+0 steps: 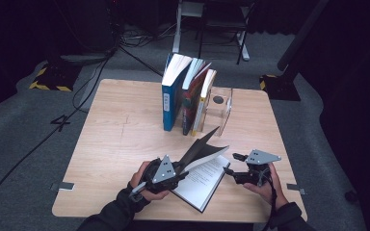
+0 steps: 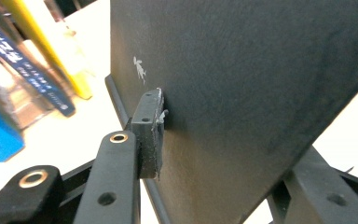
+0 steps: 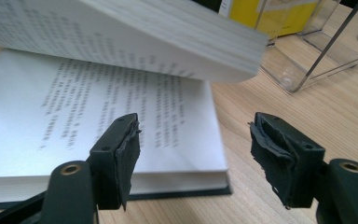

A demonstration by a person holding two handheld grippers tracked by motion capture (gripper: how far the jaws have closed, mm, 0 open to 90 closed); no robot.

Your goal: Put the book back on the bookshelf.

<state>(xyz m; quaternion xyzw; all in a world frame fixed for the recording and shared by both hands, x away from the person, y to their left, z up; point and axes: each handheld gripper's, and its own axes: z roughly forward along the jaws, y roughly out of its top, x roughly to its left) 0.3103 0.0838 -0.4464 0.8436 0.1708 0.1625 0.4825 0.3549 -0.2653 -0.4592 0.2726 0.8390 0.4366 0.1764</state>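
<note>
Looking down from the high view, an open book (image 1: 203, 180) lies near the front edge of the wooden table (image 1: 120, 144), between the person's two hands. Its black cover (image 1: 198, 147) and a sheaf of pages are raised, slanting up and away toward the far side, while the printed pages below lie flat. The left gripper (image 1: 177, 172) sits at the book's left edge, where the raised cover starts, and the left hand (image 1: 144, 180) is wrapped round its body. The right gripper (image 1: 231, 166) hovers just beside the book's right edge, jaws pointing left at it, held by the right hand (image 1: 265, 185). Farther back, a row of upright books (image 1: 188, 94) leans against a clear stand (image 1: 220, 110).

From the left gripper view, the black cover (image 2: 261, 93) stands tilted between the two jaws. The left pad (image 2: 150, 133) presses flat on its face, and the other jaw lies behind the cover at lower right, so the jaws are partly closed with the cover pinched between them. Blurred book spines (image 2: 23, 79) show at upper left.

From the right gripper view, the jaws stand well apart with nothing between the pads (image 3: 123, 158). The flat printed page (image 3: 98, 116) lies just beyond them, and the lifted sheaf of pages (image 3: 168, 32) arches above it. One corner of the book rests on the table (image 3: 251, 140), and the clear stand (image 3: 317, 51) is at upper right.
</note>
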